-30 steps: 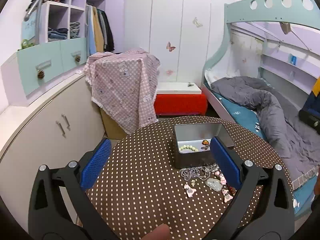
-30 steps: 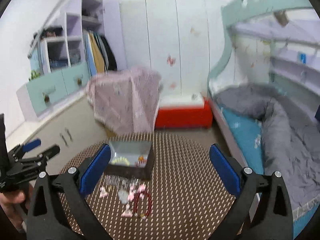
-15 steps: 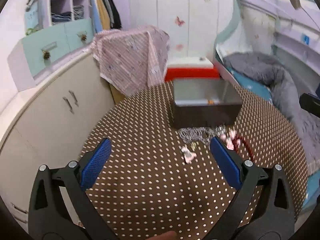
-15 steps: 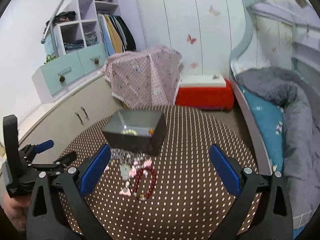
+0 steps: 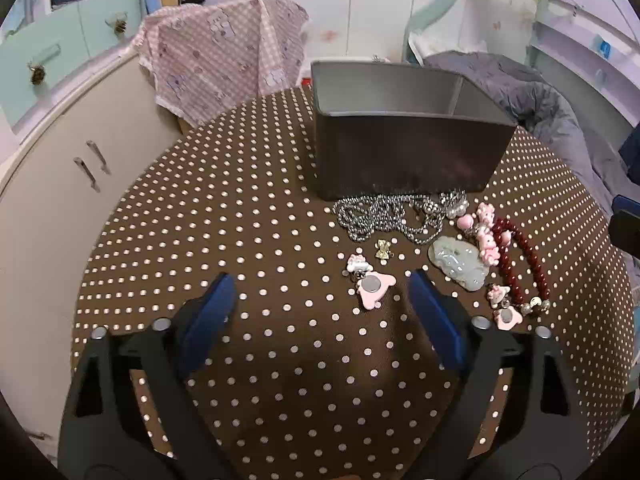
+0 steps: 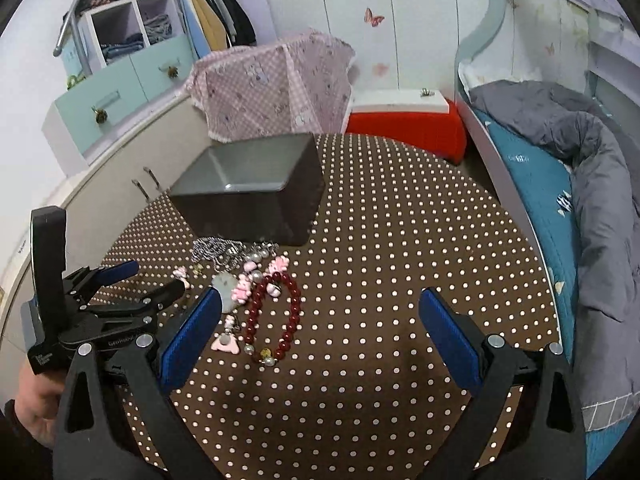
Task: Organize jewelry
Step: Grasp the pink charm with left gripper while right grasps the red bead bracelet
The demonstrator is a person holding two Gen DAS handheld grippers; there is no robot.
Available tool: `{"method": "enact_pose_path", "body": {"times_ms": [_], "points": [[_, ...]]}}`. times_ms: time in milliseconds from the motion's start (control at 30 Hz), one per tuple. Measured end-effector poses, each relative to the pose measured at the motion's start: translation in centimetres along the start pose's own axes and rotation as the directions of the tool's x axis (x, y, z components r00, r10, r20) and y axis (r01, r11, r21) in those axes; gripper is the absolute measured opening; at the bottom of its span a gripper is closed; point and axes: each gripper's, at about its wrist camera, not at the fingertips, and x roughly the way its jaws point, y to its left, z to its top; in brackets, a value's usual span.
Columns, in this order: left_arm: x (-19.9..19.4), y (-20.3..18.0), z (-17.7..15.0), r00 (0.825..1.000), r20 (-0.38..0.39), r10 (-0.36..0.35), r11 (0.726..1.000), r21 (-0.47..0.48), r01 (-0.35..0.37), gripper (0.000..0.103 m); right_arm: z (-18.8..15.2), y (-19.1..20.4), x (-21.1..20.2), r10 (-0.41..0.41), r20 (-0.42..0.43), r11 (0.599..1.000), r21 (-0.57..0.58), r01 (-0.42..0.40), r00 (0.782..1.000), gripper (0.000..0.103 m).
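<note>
Left fingers (image 5: pixel 322 308) apart, closing a little, nothing between the pads, just dotted bench (image 5: pixel 224 216). Right fingers (image 6: pixel 320 330) wide apart, empty too.

Jewelry lies loose on the bench, ahead and right of my left fingers, ahead-left of my right ones. Pink charm (image 5: pixel 374 289) sits just beside my left fingers' right pad, nearest thing to grab. Beyond it a small gold charm (image 5: pixel 383 249), then the silver chain (image 5: pixel 384 218) heaped against the box (image 5: pixel 404 160) front wall. Jade piece (image 5: pixel 458 262) further right, red bracelet (image 5: pixel 520 256) past that; in the right view the bracelet lies just inside my left pad.

Handling, my guess: all light. Chain is limp and will trail and snag its neighbours, so pinch a bunched part, not a single strand. Bracelet is floppy, round beads likely slippery; grip across the bead string on one side. Jade looks hard, smooth, chip-prone; take it across the narrow width, gentle squeeze. Charms flat and low, so the pads must come nearly to the cloth. Box is open-topped, its contents hidden from here.
</note>
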Motion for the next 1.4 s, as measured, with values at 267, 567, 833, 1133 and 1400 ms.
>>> {"method": "enact_pose_path", "body": {"times_ms": [267,567,833,1133,1400], "points": [[0.8,-0.7,0.7,0.997,-0.023,-0.073,0.995,0.059,0.074,0.030,-0.3,-0.4,2.3,-0.030,-0.075,0.999,-0.033,0.027,0.997,0.065],[0.8,-0.6,0.6,0.991,-0.012,-0.132,0.990,0.055,0.132,0.021,-1.2,1.4,5.3,-0.034,-0.170,0.991,-0.133,0.012,0.985,0.035],[0.1,-0.2,-0.2,0.990,0.000,-0.144,0.989,0.031,0.144,0.021,-1.8,2.8,4.8,-0.066,-0.153,0.978,-0.204,0.033,0.986,0.006],[-2.4,0.4,0.4,0.987,0.057,-0.148,0.989,0.025,0.147,0.021,1.3,2.5,1.2,0.004,-0.082,0.979,-0.201,-0.020,0.997,0.006],[-5.1,1.2,1.3,0.983,0.119,-0.140,0.990,0.033,0.137,0.021,3.0,3.0,-2.0,0.047,-0.016,0.979,-0.199,-0.049,0.999,0.006]]}}
